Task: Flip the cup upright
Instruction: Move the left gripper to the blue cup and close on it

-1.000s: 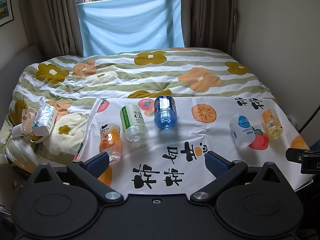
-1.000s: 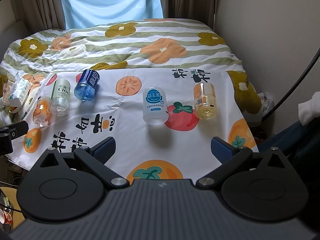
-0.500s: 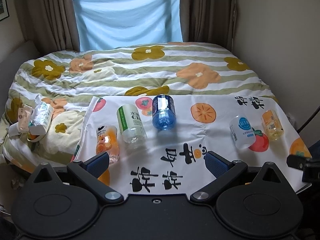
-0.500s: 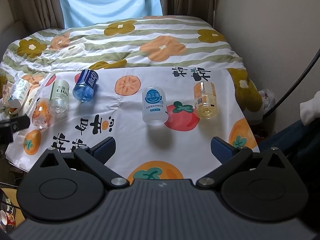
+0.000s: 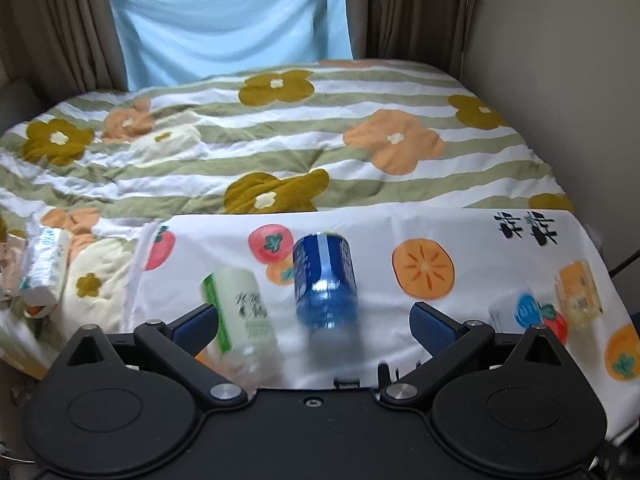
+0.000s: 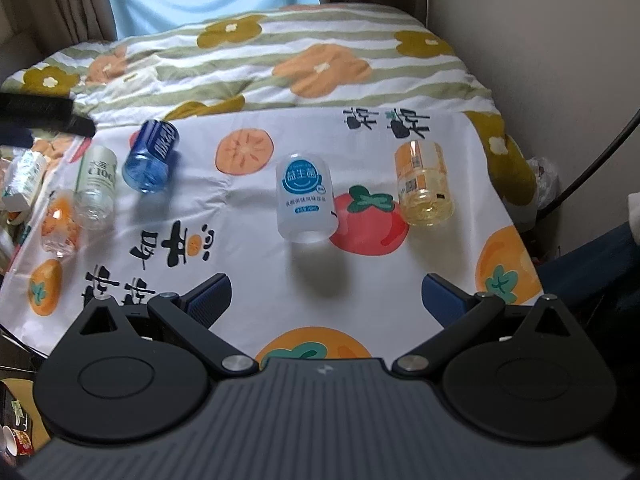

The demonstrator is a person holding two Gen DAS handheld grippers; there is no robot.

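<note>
Several cups lie on their sides on a white fruit-print cloth (image 6: 256, 264): a blue cup (image 5: 324, 284) (image 6: 152, 158), a green-and-white cup (image 5: 240, 312) (image 6: 96, 186), an orange-print clear cup (image 6: 60, 224), a white cup with a blue logo (image 6: 306, 200) (image 5: 516, 314), and a yellow cup (image 6: 424, 184) (image 5: 578, 294). My left gripper (image 5: 314, 322) is open, just in front of the blue cup, with the green cup at its left finger. My right gripper (image 6: 326, 300) is open and empty, short of the white cup.
The cloth covers the near end of a bed with a flowered, striped quilt (image 5: 280, 140). Tissue packs (image 5: 40, 276) lie at the bed's left edge. A wall (image 6: 560, 60) runs along the right. Curtains and a blue sheet hang behind.
My left gripper has moved forward and lower toward the blue and green cups, and its view is blurred by motion. My right gripper has edged forward slightly. No cup has moved.
</note>
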